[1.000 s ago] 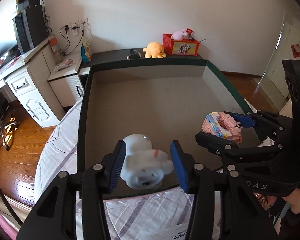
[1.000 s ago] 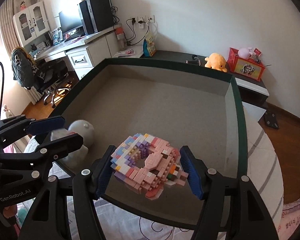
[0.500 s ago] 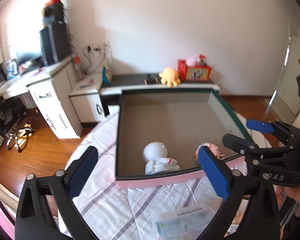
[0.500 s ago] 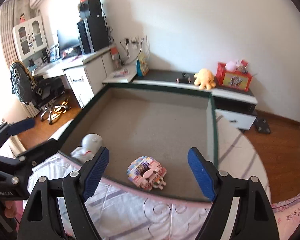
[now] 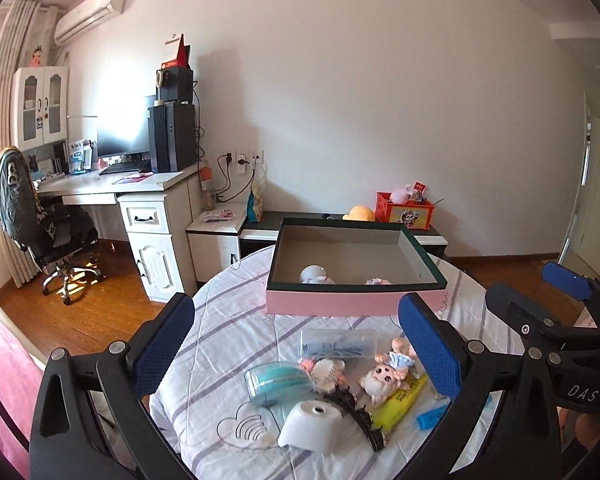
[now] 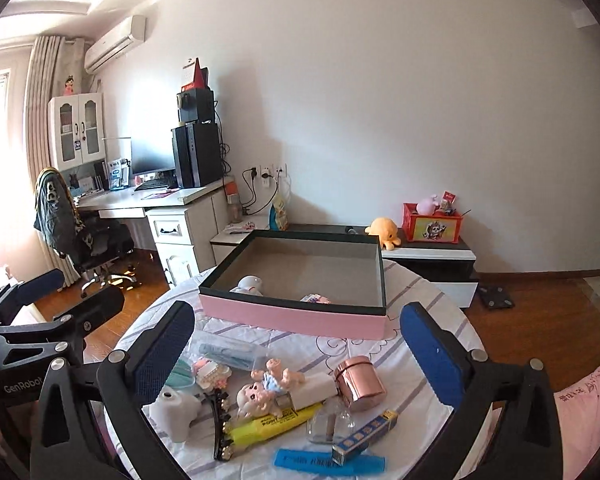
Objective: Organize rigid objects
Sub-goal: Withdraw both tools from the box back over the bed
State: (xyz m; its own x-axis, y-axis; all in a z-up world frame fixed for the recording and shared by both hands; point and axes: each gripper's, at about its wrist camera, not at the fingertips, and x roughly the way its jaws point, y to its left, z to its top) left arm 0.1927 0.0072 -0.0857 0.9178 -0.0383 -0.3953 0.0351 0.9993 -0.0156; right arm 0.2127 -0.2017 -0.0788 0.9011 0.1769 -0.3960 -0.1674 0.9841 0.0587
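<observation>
Left wrist view: left gripper (image 5: 300, 344) is spread wide, nothing between the pads, hanging over the pile on the round table (image 5: 228, 320). The box (image 5: 356, 302) sits at 12 o'clock, past the pile, with the white figure (image 5: 315, 274) and the brick toy (image 5: 378, 281) inside near its front wall. The doll (image 5: 384, 372) is at about 5 o'clock from the box, the white gadget (image 5: 310, 426) nearest the camera. The right gripper shows at 3 o'clock.

Right wrist view: right gripper (image 6: 298, 350) has its jaws opening, wide apart, and nothing is between them. The box is at 12 o'clock, with the figure at its left and the bricks right of it. Below sit the doll, a pink jar (image 6: 360, 378), a yellow tube (image 6: 274, 424) and a blue comb (image 6: 328, 460).
</observation>
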